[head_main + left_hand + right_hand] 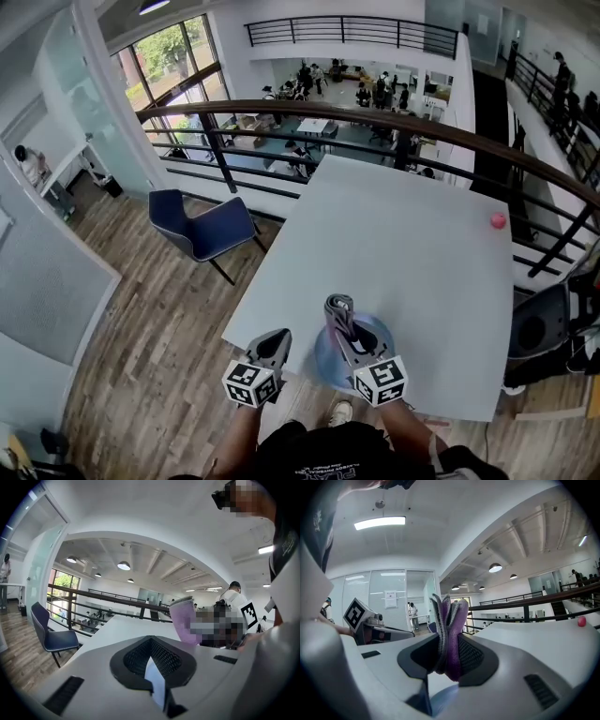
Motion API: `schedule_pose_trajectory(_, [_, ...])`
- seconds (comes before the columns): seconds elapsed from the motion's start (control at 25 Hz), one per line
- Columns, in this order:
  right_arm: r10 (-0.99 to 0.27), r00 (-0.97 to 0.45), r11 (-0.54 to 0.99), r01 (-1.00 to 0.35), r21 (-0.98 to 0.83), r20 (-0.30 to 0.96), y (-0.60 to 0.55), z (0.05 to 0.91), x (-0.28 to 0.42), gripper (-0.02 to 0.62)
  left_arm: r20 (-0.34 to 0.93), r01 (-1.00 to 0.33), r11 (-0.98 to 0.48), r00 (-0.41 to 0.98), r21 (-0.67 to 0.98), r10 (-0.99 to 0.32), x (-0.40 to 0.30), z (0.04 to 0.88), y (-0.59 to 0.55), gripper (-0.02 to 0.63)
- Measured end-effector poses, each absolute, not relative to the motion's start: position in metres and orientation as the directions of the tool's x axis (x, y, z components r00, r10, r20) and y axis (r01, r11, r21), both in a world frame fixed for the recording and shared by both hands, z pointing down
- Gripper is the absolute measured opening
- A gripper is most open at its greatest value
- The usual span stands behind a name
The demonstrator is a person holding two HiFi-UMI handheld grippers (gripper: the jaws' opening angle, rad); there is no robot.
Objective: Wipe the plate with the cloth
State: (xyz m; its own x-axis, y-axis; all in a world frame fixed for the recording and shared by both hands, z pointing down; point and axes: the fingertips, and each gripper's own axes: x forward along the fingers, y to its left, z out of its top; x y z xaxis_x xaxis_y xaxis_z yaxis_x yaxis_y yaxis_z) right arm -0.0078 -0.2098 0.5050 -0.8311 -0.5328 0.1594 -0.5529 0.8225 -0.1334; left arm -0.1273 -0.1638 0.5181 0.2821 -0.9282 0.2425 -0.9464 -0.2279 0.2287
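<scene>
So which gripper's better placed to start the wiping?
Right gripper: its fingers clamp the cloth just above the plate. The left gripper is empty, off to the plate's side.

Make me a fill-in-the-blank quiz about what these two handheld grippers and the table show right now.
1. The right gripper is shut on a folded purple ___.
2. The left gripper holds ___ between its jaws.
3. The plate lying beneath the right gripper is ___ in colour.
4. The small ball near the far right edge of the table is ___.

Missing words: cloth; nothing; blue; pink.
</scene>
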Motion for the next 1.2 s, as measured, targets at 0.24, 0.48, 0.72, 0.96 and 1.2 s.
schedule_pose_trajectory(0.24, [-0.545, -0.821, 0.812, -0.567, -0.137, 0.168, -0.228, 0.510, -0.016, 0.115, 0.248, -0.936, -0.258, 0.316, 0.239, -0.916, -0.131, 0.523, -0.187, 0.003])
schedule_pose_trajectory(0.48, [-0.594, -0.789, 0.783, -0.612, -0.114, 0.156, -0.244, 0.499, -0.031, 0.115, 0.230, -0.911, -0.330, 0.385, 0.246, -0.894, -0.142, 0.519, -0.211, 0.003])
schedule_pose_trajectory(0.72, [-0.669, -0.731, 0.728, -0.681, -0.079, 0.133, -0.261, 0.485, -0.035, 0.115, 0.206, -0.883, -0.397, 0.449, 0.250, -0.870, -0.154, 0.513, -0.227, 0.003])
schedule_pose_trajectory(0.96, [-0.726, -0.667, 0.663, -0.743, -0.086, 0.165, -0.254, 0.492, -0.037, 0.115, 0.200, -0.845, -0.468, 0.521, 0.260, -0.830, -0.164, 0.515, -0.231, 0.003])
schedule_pose_trajectory(1.2, [-0.766, -0.614, 0.612, -0.787, -0.078, 0.191, -0.244, 0.500, -0.051, 0.115, 0.194, -0.795, -0.543, 0.598, 0.270, -0.778, -0.173, 0.522, -0.238, 0.003])
